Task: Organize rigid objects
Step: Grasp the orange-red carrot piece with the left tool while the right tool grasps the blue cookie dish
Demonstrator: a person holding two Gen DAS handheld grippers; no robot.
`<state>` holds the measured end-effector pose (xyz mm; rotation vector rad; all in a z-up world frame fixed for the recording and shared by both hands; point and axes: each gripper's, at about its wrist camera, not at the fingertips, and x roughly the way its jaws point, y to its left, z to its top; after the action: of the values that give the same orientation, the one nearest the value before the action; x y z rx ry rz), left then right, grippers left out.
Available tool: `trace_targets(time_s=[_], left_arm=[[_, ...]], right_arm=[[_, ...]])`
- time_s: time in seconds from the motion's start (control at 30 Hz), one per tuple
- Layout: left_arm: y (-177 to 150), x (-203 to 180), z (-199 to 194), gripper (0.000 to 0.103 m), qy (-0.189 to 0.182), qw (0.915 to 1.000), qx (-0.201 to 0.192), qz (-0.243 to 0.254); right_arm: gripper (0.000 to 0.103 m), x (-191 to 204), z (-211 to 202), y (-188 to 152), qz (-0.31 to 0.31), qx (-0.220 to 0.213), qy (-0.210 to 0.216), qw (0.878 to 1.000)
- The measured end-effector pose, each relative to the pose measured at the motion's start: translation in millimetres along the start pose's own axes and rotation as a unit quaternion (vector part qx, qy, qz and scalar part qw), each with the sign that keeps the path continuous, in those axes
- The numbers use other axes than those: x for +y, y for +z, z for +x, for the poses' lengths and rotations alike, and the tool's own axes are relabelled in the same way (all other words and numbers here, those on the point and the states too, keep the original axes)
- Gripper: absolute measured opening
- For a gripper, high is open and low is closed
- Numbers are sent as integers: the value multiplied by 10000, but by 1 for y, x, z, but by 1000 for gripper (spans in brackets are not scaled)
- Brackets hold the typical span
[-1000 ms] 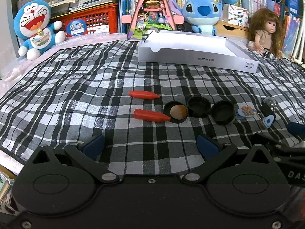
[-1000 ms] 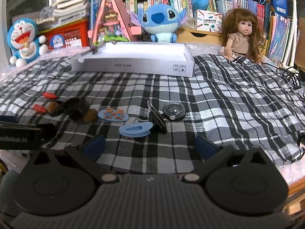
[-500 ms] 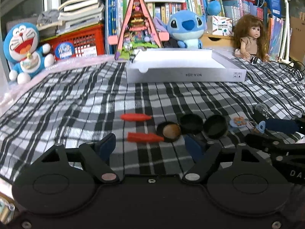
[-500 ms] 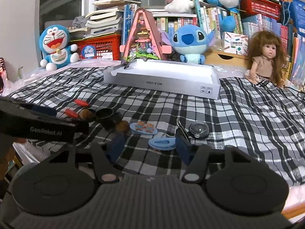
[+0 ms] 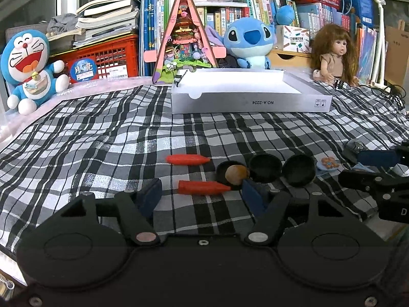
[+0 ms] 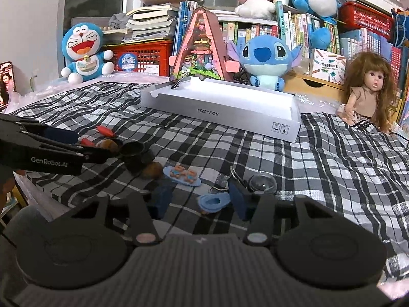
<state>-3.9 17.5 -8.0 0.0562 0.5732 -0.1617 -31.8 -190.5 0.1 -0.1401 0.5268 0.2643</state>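
While the left gripper (image 5: pixel 200 195) is closing, its blue pads stand on both sides of the near red carrot-shaped piece (image 5: pixel 203 187) and do not press it yet, so nothing is grasped. This piece lies on the checked cloth (image 5: pixel 102 140), its tip touching a black cup with a brown ball (image 5: pixel 236 174) in it. A second red piece (image 5: pixel 188 159) lies a little behind, and two more black cups (image 5: pixel 282 170) stand to the right. The white box (image 5: pixel 251 101) rests further back on the cloth, before the toys. At the right edge the right gripper (image 5: pixel 370 168) comes in.

In the right wrist view, the right gripper (image 6: pixel 200 200) is opening a little, and the light blue flat piece (image 6: pixel 213 202) lies between its pads; I cannot tell if one pad touches it. A clear dome (image 6: pixel 262 183) is just beside, and an oval piece with two small bears (image 6: pixel 182 175) lies near. The left gripper (image 6: pixel 84 140) reaches over the red pieces at the left.
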Motion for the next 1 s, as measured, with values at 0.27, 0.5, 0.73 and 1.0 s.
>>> trace_targets(time_s=[0.27,0.5,0.73,1.0], left_arm=[[-1,1,0,63,-32,10000,-14,-54],[0,1,-1,47,-121,9999,-44,-70],[0,1,-2,42,-129,9999,-47,-75],[-2,0,-3,42,-93,9999,-32,-82]], right_arm=[[65,-11,-6,-5,-26,86,144,9999],[65,-19,-13,-12,251,119,-14,9996],[41,-27,-18,-13,357,219,-311,9986],[51,-39,-25,-15,306,355,-462,9978]])
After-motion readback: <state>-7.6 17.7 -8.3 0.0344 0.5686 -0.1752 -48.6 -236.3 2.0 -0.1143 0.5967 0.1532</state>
